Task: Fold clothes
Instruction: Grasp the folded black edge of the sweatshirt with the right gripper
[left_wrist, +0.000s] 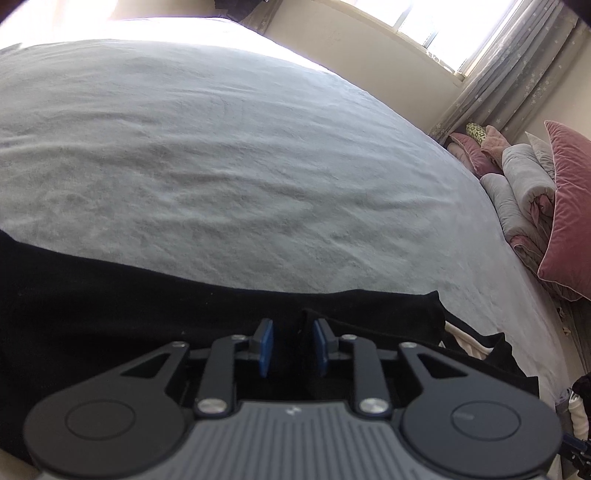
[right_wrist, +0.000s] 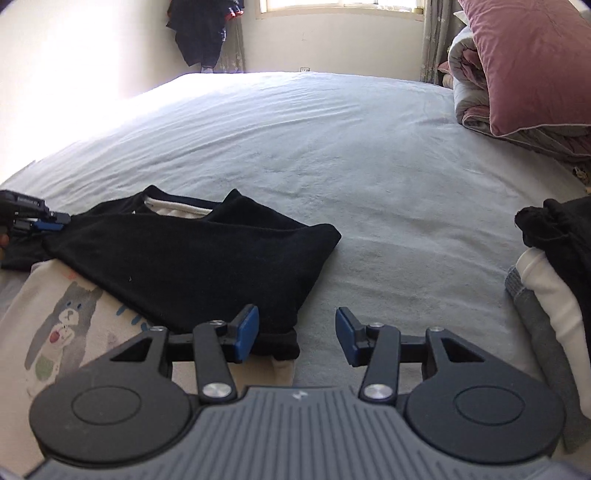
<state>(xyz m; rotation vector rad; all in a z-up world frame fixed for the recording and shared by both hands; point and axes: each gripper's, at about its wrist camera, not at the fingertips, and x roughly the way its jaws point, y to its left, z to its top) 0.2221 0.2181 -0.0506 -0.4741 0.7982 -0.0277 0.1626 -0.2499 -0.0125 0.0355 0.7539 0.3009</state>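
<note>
Folding the black top (right_wrist: 192, 254) is the step I am working through: it is lying half-doubled at the lower left of the right wrist view, on top of a cream garment with a bear print (right_wrist: 62, 321), both spread on the grey bed cover (right_wrist: 332, 147). Judging by the loose flaps, I am thinking the fold is only partly made, and the next move is calling for a fresh pinch on an edge and a carry across the cloth.

I am seeing the left gripper (left_wrist: 293, 347) at the bottom centre of its own view with its blue pads only a little apart; dark fabric is sitting in the narrow gap, but neither pad is visibly pressing on it, so I am reading this as a released hold. The right gripper (right_wrist: 297, 334) is standing about half open, hovering over the cover, its left pad just beside the top's near corner, gripping nothing.

A pile of other clothes (right_wrist: 554, 280) is waiting at the right edge.
</note>
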